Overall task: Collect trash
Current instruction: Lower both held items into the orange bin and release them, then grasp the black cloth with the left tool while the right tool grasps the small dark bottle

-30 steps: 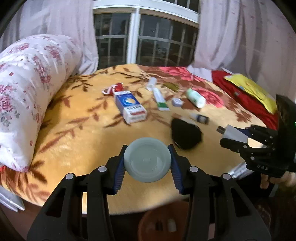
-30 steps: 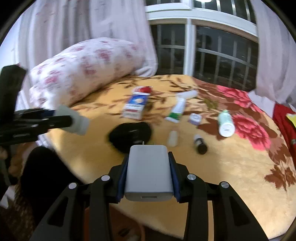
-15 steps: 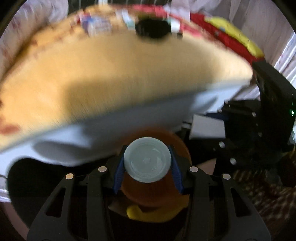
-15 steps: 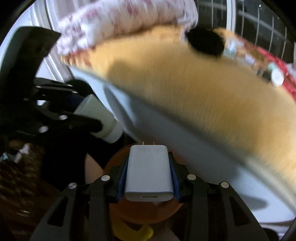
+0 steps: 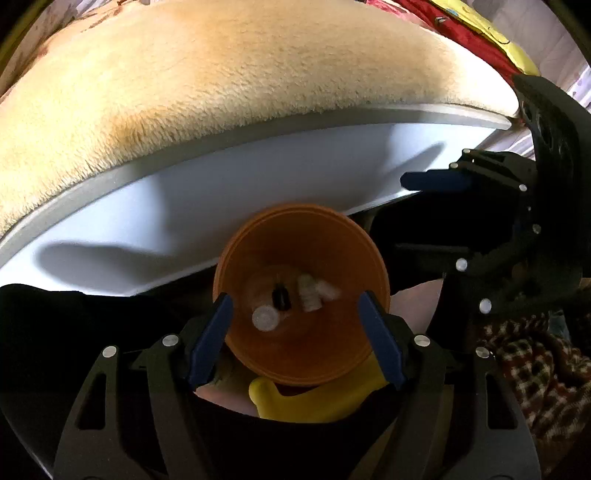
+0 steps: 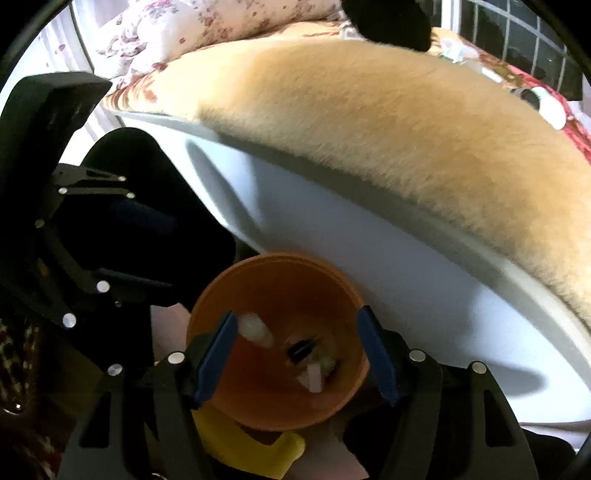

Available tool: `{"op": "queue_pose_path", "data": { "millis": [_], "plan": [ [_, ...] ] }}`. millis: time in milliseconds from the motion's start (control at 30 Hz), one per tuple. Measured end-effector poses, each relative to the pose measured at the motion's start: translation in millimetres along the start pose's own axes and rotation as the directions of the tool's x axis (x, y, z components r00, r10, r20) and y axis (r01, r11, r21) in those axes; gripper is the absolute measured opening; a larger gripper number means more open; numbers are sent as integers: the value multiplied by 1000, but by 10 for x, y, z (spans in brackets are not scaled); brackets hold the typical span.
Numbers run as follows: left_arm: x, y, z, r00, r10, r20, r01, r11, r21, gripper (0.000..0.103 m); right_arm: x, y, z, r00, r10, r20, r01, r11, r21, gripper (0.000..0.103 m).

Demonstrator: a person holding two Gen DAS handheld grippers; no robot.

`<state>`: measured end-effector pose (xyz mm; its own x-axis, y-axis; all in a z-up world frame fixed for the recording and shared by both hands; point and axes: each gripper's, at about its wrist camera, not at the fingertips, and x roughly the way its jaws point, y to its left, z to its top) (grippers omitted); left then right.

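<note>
Orange plastic fills the middle of both views: a bin (image 5: 301, 295) standing on the floor just under the white bed edge (image 5: 229, 184), with a yellow handle (image 5: 314, 400) poking out below its rim. The left gripper (image 5: 295, 332) hangs over the bin's mouth with its blue fingers (image 5: 210, 338) spread wide and nothing between them. Down inside lie a round white bottle (image 5: 264, 318), a small black piece (image 5: 280, 298) and some pale bits (image 5: 314, 293), all blurred and hard to name. The right gripper (image 6: 297, 349) is poised over the same bin, fingers (image 6: 376, 358) likewise apart and bare.

Each camera catches the other gripper only from the side, mostly dark and partly cut off. A tan blanket (image 6: 388, 122) covers the bed. Only the right view shows the floral pillow (image 6: 207, 26), a black lump (image 6: 388, 18) and small items (image 6: 546, 107) still on the blanket; only the left shows a red cloth (image 5: 454, 33) at the far corner.
</note>
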<state>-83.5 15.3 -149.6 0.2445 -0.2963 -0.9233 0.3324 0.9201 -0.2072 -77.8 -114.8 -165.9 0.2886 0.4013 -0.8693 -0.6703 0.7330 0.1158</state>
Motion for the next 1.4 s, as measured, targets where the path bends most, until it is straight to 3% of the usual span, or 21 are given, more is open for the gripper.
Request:
{"op": "queue_pose_path", "data": {
  "millis": [200, 333, 400, 433, 533, 667, 767, 1000, 1067, 1100, 1133, 1400],
  "plan": [
    [-307, 13, 112, 991, 21, 129, -20, 1000, -5, 69, -329, -105, 59, 994, -20, 111, 17, 999, 28, 66],
    [-687, 48, 501, 958, 25, 286, -21, 1000, -19, 71, -663, -272, 169, 971, -52, 232, 37, 997, 68, 68],
    [-824, 39, 683, 938, 23, 345, -14, 999, -31, 77, -876, -361, 269, 946, -90, 311, 62, 993, 98, 70],
    [-911, 16, 811, 919, 30, 393, -16, 999, -38, 79, -938, -370, 337, 935, -106, 338, 73, 991, 110, 71],
    [-947, -154, 1108, 891, 33, 453, -16, 999, -41, 79, -1153, -491, 364, 894, -164, 418, 105, 982, 160, 72],
    [-843, -208, 1435, 881, 60, 470, -34, 997, -64, 79, -1252, -680, 389, 867, -215, 450, 122, 966, 226, 72],
    [-713, -186, 1595, 876, 101, 472, -57, 993, -106, 79, -1246, -773, 340, 866, -226, 447, 121, 961, 250, 72],
    [-384, -26, 1843, 886, 181, 426, -113, 977, -180, 79, -1245, -880, 306, 864, -235, 444, 121, 955, 270, 72],
    [-318, 18, 1862, 889, 184, 420, -113, 976, -188, 69, -1234, -893, 303, 864, -238, 445, 123, 955, 271, 72],
    [-296, 42, 1864, 893, 161, 420, -90, 979, -184, 52, -1223, -896, 311, 864, -240, 442, 127, 955, 270, 72],
    [-293, 68, 1849, 895, 136, 424, -63, 981, -183, 51, -1215, -894, 317, 863, -245, 441, 134, 954, 269, 72],
    [-604, 44, 1612, 845, 176, 505, -102, 980, -171, 47, -1062, -1029, 660, 860, -291, 420, 213, 951, 223, 72]
  ]
}}
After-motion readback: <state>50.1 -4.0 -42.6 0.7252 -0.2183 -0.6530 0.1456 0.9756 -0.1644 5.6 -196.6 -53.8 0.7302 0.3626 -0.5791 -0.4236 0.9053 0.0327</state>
